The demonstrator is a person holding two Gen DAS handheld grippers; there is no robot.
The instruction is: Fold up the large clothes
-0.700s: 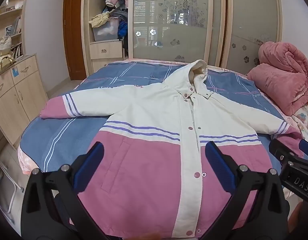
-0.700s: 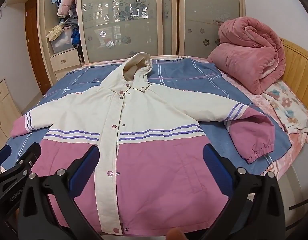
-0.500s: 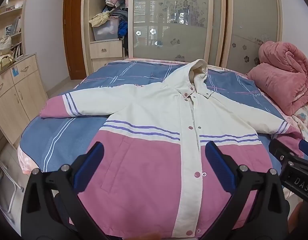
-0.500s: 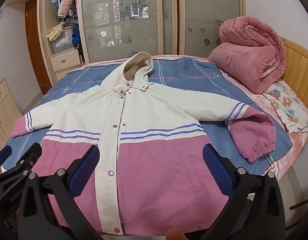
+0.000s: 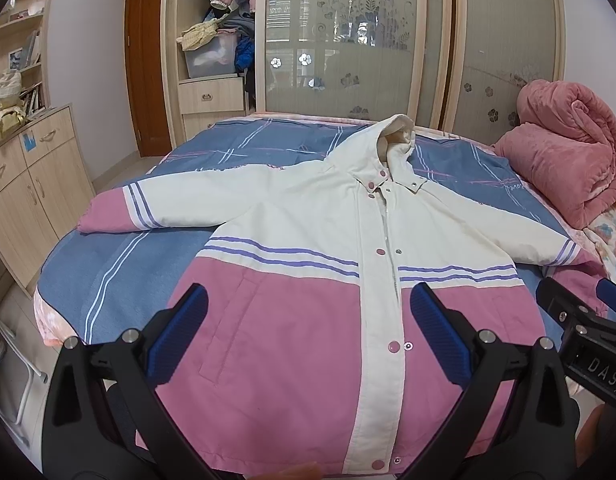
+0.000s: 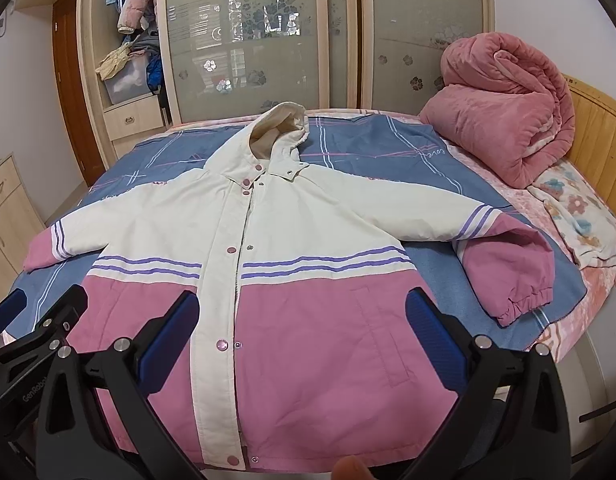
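While both tools hang over the near edge of the bed, I see the left gripper (image 5: 308,336) w/ its blue pads wide apart and nothing between them; the right gripper (image 6: 303,332) is the same, spread fully and empty. Neither touches the cloth, as far as I can judge.

Just beyond them lies the jacket (image 5: 328,264), front side up, spread flat on the bed (image 5: 119,272), snaps closed down the middle. Its hem is at the near edge, the hood (image 6: 281,128) points away to the wardrobe. Both sleeves are stretched out: left sleeve (image 5: 147,208) toward the cabinets, right sleeve (image 6: 504,264) bent, its cuff near the bed edge. A rolled pink blanket (image 6: 504,120) sits well apart, at the headboard.

Progress, imo: laying out is done, but no fold is made yet. Sleeves in, then body folded — all remains.
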